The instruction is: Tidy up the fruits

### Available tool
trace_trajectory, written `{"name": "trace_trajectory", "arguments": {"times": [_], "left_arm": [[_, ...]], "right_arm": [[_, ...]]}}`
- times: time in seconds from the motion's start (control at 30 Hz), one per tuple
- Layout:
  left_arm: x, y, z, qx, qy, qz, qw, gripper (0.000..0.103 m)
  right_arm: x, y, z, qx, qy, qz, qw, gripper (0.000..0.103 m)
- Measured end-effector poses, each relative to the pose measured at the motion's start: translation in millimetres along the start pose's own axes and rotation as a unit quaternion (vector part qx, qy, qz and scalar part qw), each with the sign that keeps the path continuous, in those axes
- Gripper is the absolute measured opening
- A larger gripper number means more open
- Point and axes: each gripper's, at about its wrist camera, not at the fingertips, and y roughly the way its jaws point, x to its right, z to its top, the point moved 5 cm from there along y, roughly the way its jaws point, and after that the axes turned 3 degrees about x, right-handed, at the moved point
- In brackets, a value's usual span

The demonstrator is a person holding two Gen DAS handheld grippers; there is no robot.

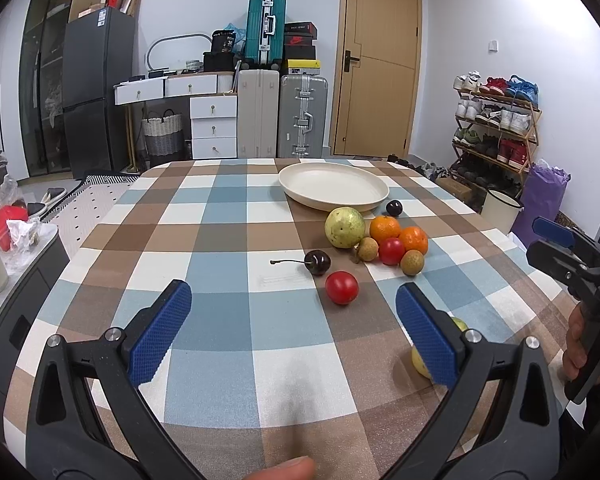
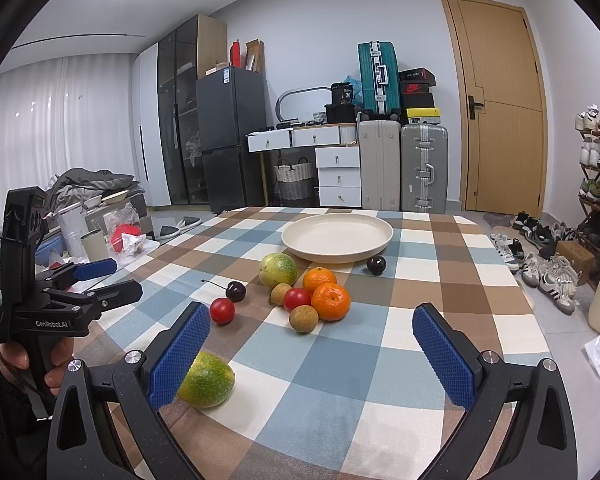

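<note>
A cream plate (image 1: pixel 376 194) (image 2: pixel 386 236) sits empty at the table's far side. In front of it lie a green guava (image 1: pixel 344 227) (image 2: pixel 278 269), two oranges (image 1: pixel 414 239) (image 2: pixel 331 301), two red tomatoes (image 1: pixel 341 287) (image 2: pixel 222 310), two brown longans (image 1: pixel 412 262) (image 2: pixel 303 318), and two dark cherries (image 1: pixel 317 262) (image 2: pixel 235 291). A second green fruit (image 2: pixel 208 379) (image 1: pixel 420 360) lies near, partly behind a finger. My left gripper (image 1: pixel 293 336) is open and empty above the cloth, before the tomato. My right gripper (image 2: pixel 312 356) is open and empty, the green fruit at its left finger.
A checked cloth (image 1: pixel 220 240) covers the table. Suitcases (image 1: pixel 302 116), white drawers (image 1: pixel 214 128), a dark fridge (image 1: pixel 96 92), a wooden door (image 1: pixel 376 60) and a shoe rack (image 1: pixel 496 128) stand behind. A cluttered side table (image 1: pixel 16 236) is left.
</note>
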Motion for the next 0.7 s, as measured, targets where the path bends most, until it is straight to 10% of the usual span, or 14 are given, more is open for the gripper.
{"name": "trace_trajectory", "arguments": {"times": [0.7], "left_arm": [[0.1,1.3,-0.3,-0.002,0.001,-0.001,1.0,0.102]], "right_arm": [[-5.5,-3.3,1.2,0.008,-0.004,-0.002,1.0,0.103]]}}
